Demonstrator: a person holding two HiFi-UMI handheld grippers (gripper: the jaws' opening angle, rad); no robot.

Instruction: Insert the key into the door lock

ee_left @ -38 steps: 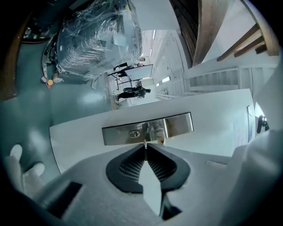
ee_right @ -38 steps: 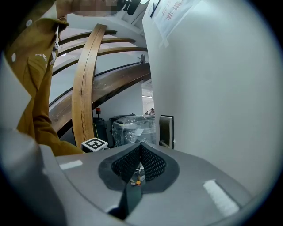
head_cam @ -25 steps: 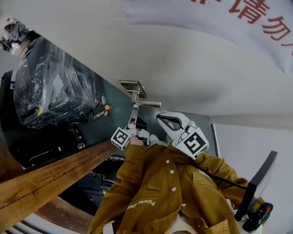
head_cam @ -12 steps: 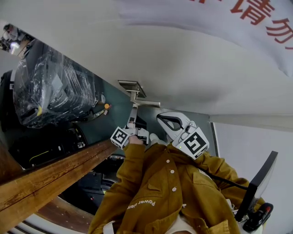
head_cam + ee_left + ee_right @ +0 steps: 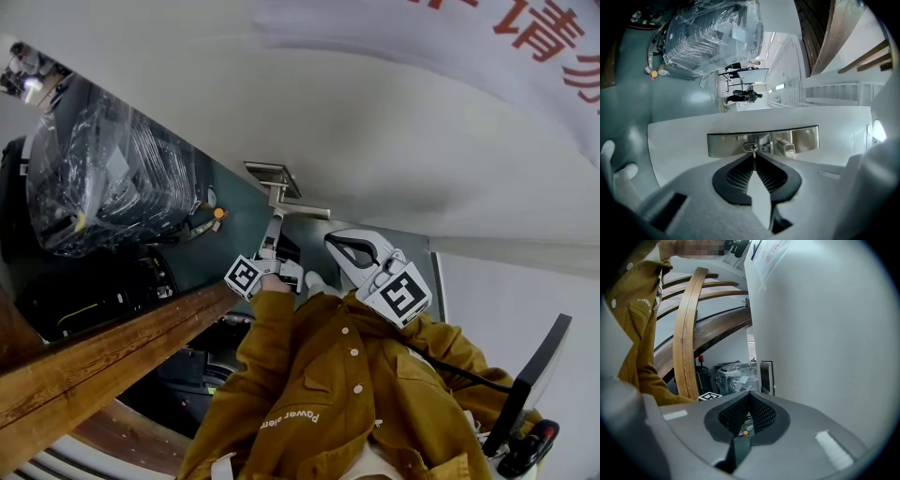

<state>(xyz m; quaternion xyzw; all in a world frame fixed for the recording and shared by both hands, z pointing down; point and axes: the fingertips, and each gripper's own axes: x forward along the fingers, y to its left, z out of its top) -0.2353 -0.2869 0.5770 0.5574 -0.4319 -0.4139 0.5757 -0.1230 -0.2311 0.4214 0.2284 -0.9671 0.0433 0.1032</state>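
Ok so the left gripper (image 5: 754, 163) is clamping the key (image 5: 753, 155), with the thin blade poking out of the closed jaws straight toward 12 o'clock. The tip is sitting right at the keyhole (image 5: 750, 147) in the metal lock plate (image 5: 726, 144). It's either touching or barely going in, and I can't tell how deep. Some blade is showing, so I'm guessing the lining-up is done and the push home is what's left. The handle stub (image 5: 789, 149) is sitting at 3 o'clock of the keyhole. The right gripper (image 5: 750, 398) is hanging closed on nothing beside the white surface (image 5: 825, 333), well away from the lock.
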